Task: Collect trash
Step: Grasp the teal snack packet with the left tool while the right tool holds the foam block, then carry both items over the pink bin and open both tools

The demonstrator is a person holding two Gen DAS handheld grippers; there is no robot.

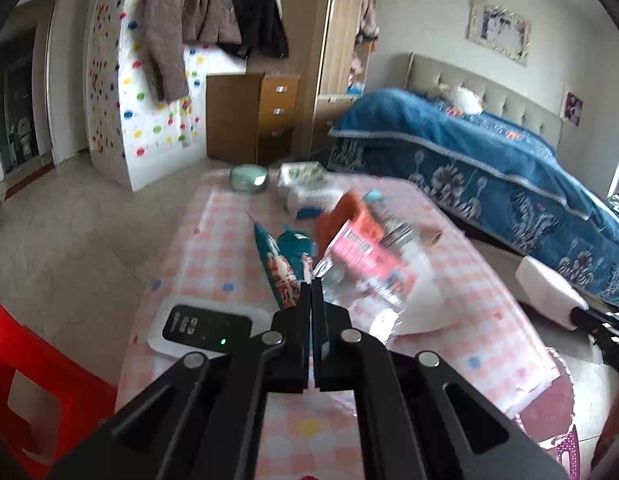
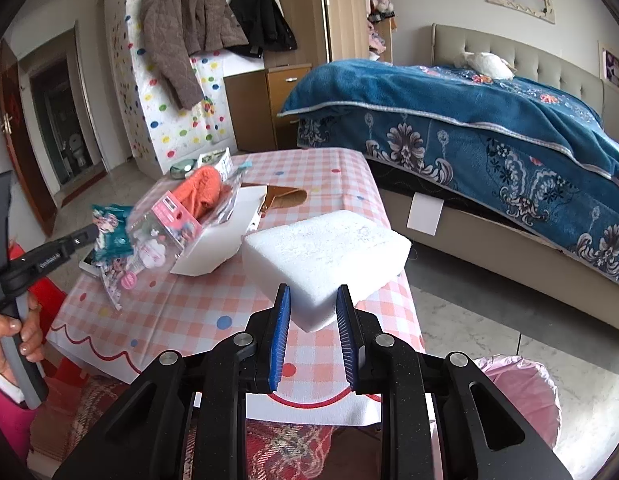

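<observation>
Your left gripper [image 1: 311,280] was closed, its fingers pinched on the edge of a clear plastic wrapper [image 1: 361,256] that hung above the checked tablecloth [image 1: 213,256], just beside a teal snack packet [image 1: 283,260]. Your right gripper [image 2: 312,304] clamped a corner of a white foam block [image 2: 325,252], held over the table's near end. A pink-lined bin [image 2: 521,392] stood on the floor below, to the right.

The bench [image 2: 213,304] lies bare along its near edge and far right corner. Wrappers [image 2: 149,240] and a white carton [image 2: 221,236] crowd its left middle; the bed [image 2: 489,140] walls the right side.
</observation>
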